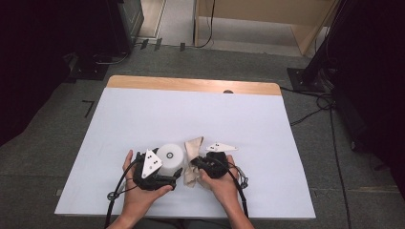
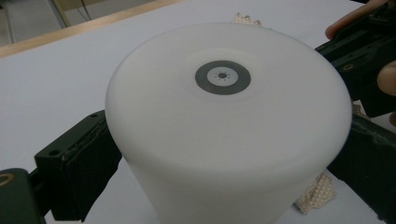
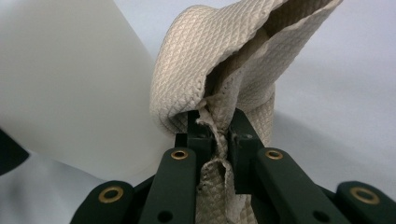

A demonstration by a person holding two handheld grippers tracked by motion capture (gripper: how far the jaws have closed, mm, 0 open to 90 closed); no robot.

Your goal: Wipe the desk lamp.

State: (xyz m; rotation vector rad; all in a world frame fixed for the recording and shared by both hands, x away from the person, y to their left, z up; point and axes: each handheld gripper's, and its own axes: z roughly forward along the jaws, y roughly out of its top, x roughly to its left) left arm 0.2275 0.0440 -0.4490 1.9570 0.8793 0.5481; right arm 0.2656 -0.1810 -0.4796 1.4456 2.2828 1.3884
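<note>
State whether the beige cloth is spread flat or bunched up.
Bunched up: the beige cloth rises in folds from the shut right gripper, beside the white cylinder.

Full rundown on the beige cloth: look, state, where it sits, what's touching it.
The beige cloth is a woven piece with a fine diamond-grid texture and frayed edges, crumpled and folded over itself. The right gripper is shut on it, pinching a bunched fold, so its upper part stands up in loose folds while the rest trails onto the white table cover. It sits near the table's front, right beside the white cylinder that stands between the left gripper's jaws; whether they touch is unclear.
</note>
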